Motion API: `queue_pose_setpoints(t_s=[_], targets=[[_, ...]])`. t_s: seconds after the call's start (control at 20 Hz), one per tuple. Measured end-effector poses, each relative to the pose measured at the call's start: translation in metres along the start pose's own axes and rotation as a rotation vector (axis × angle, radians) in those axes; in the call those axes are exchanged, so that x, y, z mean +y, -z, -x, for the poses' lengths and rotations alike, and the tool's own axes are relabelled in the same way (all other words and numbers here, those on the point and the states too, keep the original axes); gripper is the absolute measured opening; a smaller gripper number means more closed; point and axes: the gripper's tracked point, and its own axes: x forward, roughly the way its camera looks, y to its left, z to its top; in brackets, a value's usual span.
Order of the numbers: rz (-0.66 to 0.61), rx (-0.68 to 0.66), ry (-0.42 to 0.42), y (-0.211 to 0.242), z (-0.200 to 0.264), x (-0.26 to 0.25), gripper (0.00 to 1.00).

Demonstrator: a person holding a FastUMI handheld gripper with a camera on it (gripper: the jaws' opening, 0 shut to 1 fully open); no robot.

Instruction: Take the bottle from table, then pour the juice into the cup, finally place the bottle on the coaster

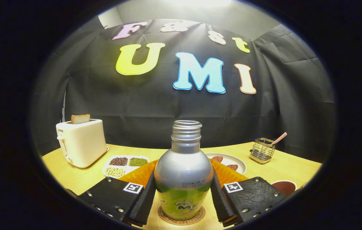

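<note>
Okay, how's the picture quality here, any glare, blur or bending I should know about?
Gripper view: strong fisheye bending curves the table edge; overhead light puts soft glare on the bottle shoulder; the bottle, standing on the coaster, looks sharp, the toaster slightly soft; hand-held gripper fingers flank the bottle, contact unclear.

Cloth-walled booth staging a kitchen: toaster (82,143), table (283,166).

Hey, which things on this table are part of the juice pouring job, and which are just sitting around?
Job:
- bottle, uncapped, standing on the coaster
- gripper, fingers either side of the bottle
- cup

Lying about:
- toaster holding toast
- divided bean tray
- plate
- wire holder
- orange mat
</note>
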Motion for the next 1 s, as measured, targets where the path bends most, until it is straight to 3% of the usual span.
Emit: queue_pose_setpoints(t_s=[0.45,0.55,0.65,0.7,1.0], targets=[[0.029,0.014,-0.005,0.016,-0.004,0.004,0.78],[0.003,0.013,-0.024,0.014,-0.002,0.005,0.82],[0.003,-0.004,-0.063,0.005,0.001,0.012,0.93],[0.017,-0.017,-0.069,-0.003,0.006,0.013,0.99],[0.057,-0.140,-0.111,-0.088,0.056,0.011,0.99]])
